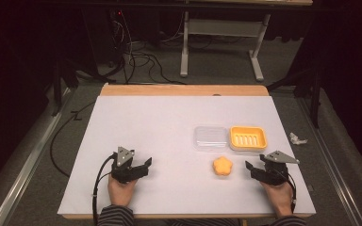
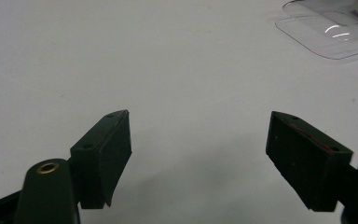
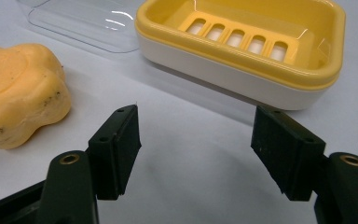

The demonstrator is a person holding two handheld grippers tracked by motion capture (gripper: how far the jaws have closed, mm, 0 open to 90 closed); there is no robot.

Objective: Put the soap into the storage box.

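The white table top [image 1: 169, 141] carries three items at its right half. The soap [image 1: 223, 166], an orange flower-shaped bar, lies flat at the centre of the group. The soap dish [image 1: 248, 138], yellow with a slotted insert and a white base, stands at 1 o'clock from the soap. The clear lid [image 1: 210, 137] lies flat at 11 o'clock from the soap, just beside the dish on its left side; whether lid and dish touch cannot be told.

The right gripper [image 1: 250, 167] rests low over the table at 3 o'clock from the soap, near it but apart, jaws pointing towards it. In the right gripper view the right gripper [image 3: 196, 135] has its jaws spread with only bare table between them; the soap [image 3: 21, 93] sits at 10 o'clock outside the left jaw, and the soap dish [image 3: 242, 46] lies ahead at 12 to 1 o'clock, with the clear lid [image 3: 84, 21] at 11 o'clock.

The left gripper [image 1: 147, 164] is at 9 o'clock from the soap, well apart from it. In the left gripper view the left gripper [image 2: 198, 135] has its jaws spread wide over bare table; the clear lid [image 2: 331, 32] appears at 1 o'clock, far ahead.
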